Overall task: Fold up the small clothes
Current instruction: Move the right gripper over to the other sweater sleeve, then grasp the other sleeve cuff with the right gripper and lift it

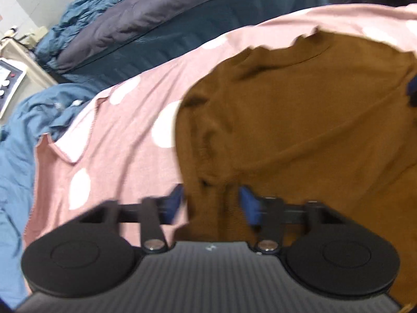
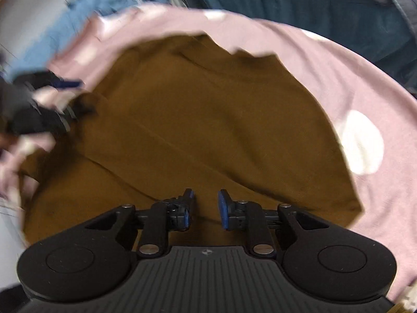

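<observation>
- The blue pads of the left gripper (image 1: 211, 203) stand fairly wide apart, with a bunched ridge of the brown garment (image 1: 299, 130) lying between them; the blur keeps me from telling whether either pad touches the cloth, and nothing is pinched.
- The right gripper (image 2: 206, 206) has its fingers set narrower but still parted, with bare brown fabric in the gap and no cloth caught.
- Both tools are matte black with ribbed tops and round side discs; the fingertip pads are a hard-looking blue.
- The brown garment is a soft, thick knit, spread mostly flat, with a long diagonal crease across it and a puckered, gathered fold near the left gripper.
- Its far edge is wavy and scalloped in the left wrist view, and its right corner in the right wrist view ends in a squarer hem.
- It lies on a pink blanket (image 1: 125, 135) with large white dots (image 1: 164, 127), a smooth woven cloth that shows bare on both sides of the garment, wider on the left.
- The blanket's left border curls up in a small flap.
- Beyond it lie crumpled blue bedding (image 1: 15, 156) and a dark navy quilt (image 1: 146, 26), puffy and wrinkled.
- At the far left is a pale cabinet (image 1: 28, 67) with a white device on it.
</observation>
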`<state>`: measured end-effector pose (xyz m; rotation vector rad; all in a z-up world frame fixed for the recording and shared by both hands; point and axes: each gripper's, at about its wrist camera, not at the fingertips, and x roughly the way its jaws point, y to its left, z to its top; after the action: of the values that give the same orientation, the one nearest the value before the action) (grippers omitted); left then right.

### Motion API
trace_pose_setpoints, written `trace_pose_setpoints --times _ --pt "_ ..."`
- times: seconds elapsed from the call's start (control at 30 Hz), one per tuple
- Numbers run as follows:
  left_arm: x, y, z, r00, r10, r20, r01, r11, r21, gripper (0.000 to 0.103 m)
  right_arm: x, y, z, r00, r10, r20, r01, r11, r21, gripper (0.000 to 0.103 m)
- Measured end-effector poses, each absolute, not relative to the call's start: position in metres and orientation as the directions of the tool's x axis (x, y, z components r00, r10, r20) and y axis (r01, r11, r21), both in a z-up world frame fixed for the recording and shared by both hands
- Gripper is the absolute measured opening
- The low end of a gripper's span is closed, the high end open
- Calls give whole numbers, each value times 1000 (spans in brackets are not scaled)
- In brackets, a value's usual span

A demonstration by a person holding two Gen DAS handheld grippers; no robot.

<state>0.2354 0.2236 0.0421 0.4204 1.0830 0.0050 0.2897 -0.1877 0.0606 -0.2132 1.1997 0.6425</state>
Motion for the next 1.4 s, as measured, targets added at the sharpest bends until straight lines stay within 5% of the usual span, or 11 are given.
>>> trace_pose_setpoints --times 0.13,0.2,0.27,0.43,0.53,0.7,1.0,1.13,1.27,1.33,1.4 --pt "244 259 53 515 377 -770 28 890 455 45 296 -205 60 413 124 -902 -474 875 -97 38" --pt "243 285 62 505 452 -735 -66 870 489 60 296 -213 66 460 73 -885 -416 898 -142 38" --pt "234 313 75 491 426 -760 -120 897 425 61 290 -219 79 487 121 -865 -391 916 -92 39" --pt "172 348 99 479 223 -849 -106 975 196 62 252 -209 105 429 358 -829 -485 866 123 63" --pt "121 351 103 441 154 -884 -44 988 150 62 225 -180 107 338 489 -804 -553 795 251 63" --pt "46 363 104 382 317 -868 -170 947 271 75 170 -110 108 175 643 -746 -645 647 407 64" --pt "-34 423 121 328 451 -830 -553 804 218 85 42 62 88 -128 720 -682 -836 292 465 69" --pt "-57 440 129 340 445 -828 -637 757 145 88 -11 113 66 -64 669 -740 -940 209 270 94" --pt "-63 446 130 356 436 -826 -652 750 115 88 -30 144 35 55 590 -806 -985 163 52 84" --pt "-65 447 130 359 437 -824 -646 754 118 88 -25 152 26 83 545 -834 -982 186 24 7" --pt "-67 446 130 368 445 -816 -640 758 124 89 -9 148 34 56 577 -815 -968 232 97 7"
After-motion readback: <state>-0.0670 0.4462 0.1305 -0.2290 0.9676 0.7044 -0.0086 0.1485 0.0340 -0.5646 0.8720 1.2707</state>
